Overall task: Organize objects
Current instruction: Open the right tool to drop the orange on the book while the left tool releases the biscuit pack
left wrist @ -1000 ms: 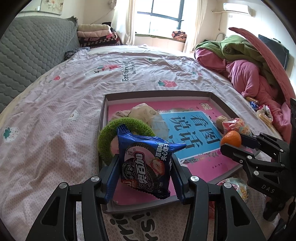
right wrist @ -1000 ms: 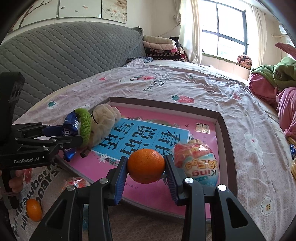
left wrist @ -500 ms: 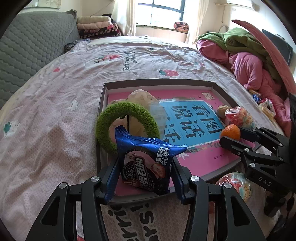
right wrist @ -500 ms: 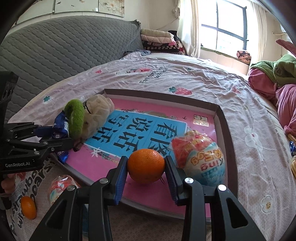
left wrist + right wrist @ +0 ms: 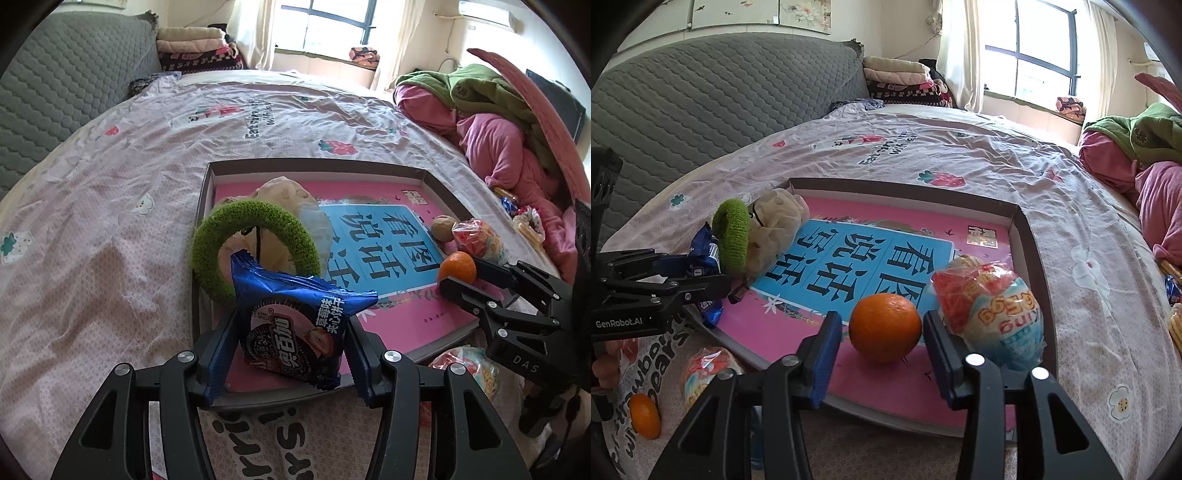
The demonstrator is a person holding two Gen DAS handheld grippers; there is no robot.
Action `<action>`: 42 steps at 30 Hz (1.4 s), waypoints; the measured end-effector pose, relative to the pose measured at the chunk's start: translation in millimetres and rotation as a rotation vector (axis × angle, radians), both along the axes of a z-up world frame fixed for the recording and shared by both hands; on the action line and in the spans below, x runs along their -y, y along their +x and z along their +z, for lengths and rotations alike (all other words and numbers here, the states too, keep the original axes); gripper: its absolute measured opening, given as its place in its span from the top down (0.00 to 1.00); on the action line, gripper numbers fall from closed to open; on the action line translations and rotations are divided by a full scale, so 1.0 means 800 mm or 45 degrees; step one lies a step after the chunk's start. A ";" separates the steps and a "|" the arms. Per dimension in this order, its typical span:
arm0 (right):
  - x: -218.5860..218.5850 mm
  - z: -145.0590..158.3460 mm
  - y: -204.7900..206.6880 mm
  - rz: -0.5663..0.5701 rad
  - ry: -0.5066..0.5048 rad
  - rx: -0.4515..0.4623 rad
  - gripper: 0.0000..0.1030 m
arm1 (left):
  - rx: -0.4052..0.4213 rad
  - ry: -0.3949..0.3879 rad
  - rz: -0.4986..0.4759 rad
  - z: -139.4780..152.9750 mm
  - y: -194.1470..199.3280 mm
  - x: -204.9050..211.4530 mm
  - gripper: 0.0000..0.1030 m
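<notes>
In the left wrist view a blue cookie packet point(image 5: 291, 325) stands upright between the pads of my left gripper point(image 5: 291, 317), over the front left corner of the shallow box point(image 5: 314, 163). The jaws are opening, but the pads still touch the packet. In the right wrist view an orange point(image 5: 885, 326) rests on the pink floor of the box point(image 5: 905, 186). My right gripper point(image 5: 881, 317) straddles it with its jaws opening, and a gap shows at the left pad. The left wrist view shows the same orange point(image 5: 457, 266) at the right gripper point(image 5: 458, 275).
Inside the box lie a green fuzzy ring point(image 5: 255, 216), a beige pouch point(image 5: 284, 192), a wrapped egg toy point(image 5: 990, 310) and a brown nut point(image 5: 443, 229). On the bedsheet in front are another egg toy point(image 5: 705, 373) and a second orange point(image 5: 644, 415). Pink and green bedding point(image 5: 498, 122) is piled at the right.
The right jaws have parted from the orange, which now sits free on the box floor. The left jaws have widened slightly around the packet.
</notes>
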State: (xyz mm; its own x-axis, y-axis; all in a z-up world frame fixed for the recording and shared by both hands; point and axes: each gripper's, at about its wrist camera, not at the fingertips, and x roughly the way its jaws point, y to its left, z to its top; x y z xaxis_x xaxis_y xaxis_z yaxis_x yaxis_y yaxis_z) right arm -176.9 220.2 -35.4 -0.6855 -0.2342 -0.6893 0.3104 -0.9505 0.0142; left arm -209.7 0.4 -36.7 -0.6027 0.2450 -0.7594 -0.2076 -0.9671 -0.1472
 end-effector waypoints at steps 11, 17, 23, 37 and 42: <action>-0.002 0.007 0.003 -0.002 0.001 -0.035 0.54 | -0.049 0.040 -0.014 0.018 0.007 0.002 0.39; -0.003 0.011 0.006 0.000 0.009 -0.055 0.51 | -0.049 0.046 -0.017 0.020 0.006 0.003 0.38; -0.005 0.016 0.009 -0.004 -0.004 -0.074 0.51 | -0.055 0.049 -0.020 0.020 0.007 0.003 0.37; -0.008 0.027 0.016 -0.006 -0.029 -0.108 0.50 | -0.132 0.059 -0.022 0.039 0.016 0.006 0.31; -0.009 0.035 0.022 0.002 -0.041 -0.141 0.42 | -0.140 0.072 -0.002 0.044 0.019 0.010 0.30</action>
State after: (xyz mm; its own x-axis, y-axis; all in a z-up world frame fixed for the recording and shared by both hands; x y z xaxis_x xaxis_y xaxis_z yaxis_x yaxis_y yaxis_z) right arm -159.5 227.4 -7.4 -0.7569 -0.2560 -0.6013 0.3129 -0.9497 0.0104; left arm -194.8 -7.6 -1.6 -0.6810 0.2867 -0.6739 -0.2270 -0.9575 -0.1780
